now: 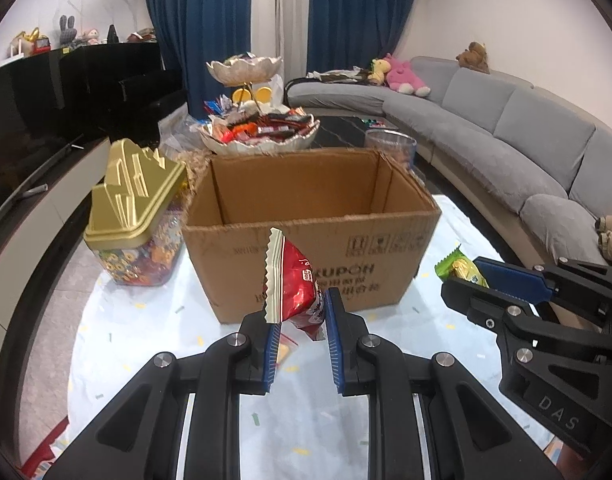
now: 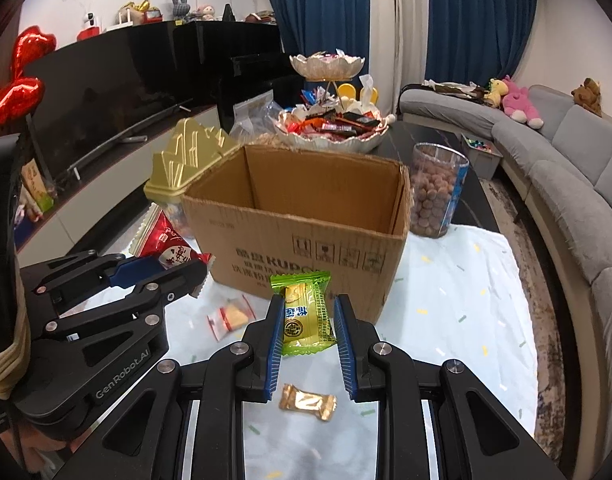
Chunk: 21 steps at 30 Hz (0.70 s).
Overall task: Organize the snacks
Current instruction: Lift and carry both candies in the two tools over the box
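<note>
My left gripper point(image 1: 300, 320) is shut on a red snack packet point(image 1: 296, 284), held above the table in front of an open cardboard box point(image 1: 314, 216). The right gripper point(image 2: 308, 320) is shut on a green and yellow snack packet point(image 2: 306, 312), also lifted in front of the box point(image 2: 302, 216). Each gripper shows in the other's view: the right one point(image 1: 466, 280) with the green packet point(image 1: 460, 266), the left one point(image 2: 186, 268) with the red packet point(image 2: 170, 248). The box interior that shows is bare. On the cloth lie a gold-wrapped candy point(image 2: 308, 402) and a small clear-wrapped biscuit point(image 2: 232, 316).
A gold-lidded candy jar point(image 1: 136, 220) stands left of the box. A clear tub of round snacks point(image 2: 436, 190) stands behind its right corner. A two-tier dish of sweets point(image 2: 330, 126) sits behind. A grey sofa point(image 1: 506, 136) curves along the right; a dark TV unit point(image 2: 106, 92) is on the left.
</note>
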Motion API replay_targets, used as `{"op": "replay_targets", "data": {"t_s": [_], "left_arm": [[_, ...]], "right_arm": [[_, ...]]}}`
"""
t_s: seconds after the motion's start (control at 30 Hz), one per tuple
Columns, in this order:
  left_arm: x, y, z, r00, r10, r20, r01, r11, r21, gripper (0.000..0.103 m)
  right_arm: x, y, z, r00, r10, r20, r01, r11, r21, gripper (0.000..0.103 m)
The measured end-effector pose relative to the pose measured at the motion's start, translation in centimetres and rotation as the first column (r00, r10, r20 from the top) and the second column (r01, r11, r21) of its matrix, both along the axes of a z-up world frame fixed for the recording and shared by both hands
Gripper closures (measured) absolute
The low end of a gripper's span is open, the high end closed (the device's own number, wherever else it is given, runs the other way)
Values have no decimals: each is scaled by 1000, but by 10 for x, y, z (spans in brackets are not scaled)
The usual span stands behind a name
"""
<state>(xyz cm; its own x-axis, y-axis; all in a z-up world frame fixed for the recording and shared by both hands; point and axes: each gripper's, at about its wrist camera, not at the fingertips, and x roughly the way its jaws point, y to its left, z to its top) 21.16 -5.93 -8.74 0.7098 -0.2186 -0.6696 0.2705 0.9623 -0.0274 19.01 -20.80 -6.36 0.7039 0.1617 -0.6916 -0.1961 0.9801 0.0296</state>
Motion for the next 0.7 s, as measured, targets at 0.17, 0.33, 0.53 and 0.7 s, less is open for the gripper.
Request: {"op": "replay_targets", "data": {"t_s": [0.17, 0.33, 0.53, 0.7], "left_arm": [[7, 4, 13, 1000, 10, 18, -10, 1000, 3, 81], [15, 3, 25, 999, 19, 28, -20, 1000, 5, 81], [30, 3, 39, 999, 26, 40, -26, 1000, -1, 81], [48, 3, 53, 998, 19, 63, -19, 1000, -2, 81]], "right_arm": [[3, 4, 11, 1000, -7, 14, 6, 1000, 12, 77], [9, 6, 23, 999, -16, 29, 16, 1000, 19, 77], [22, 8, 42, 998, -37, 59, 35, 999, 20, 77], [36, 10, 54, 995, -54, 78, 53, 998, 20, 77]]}}
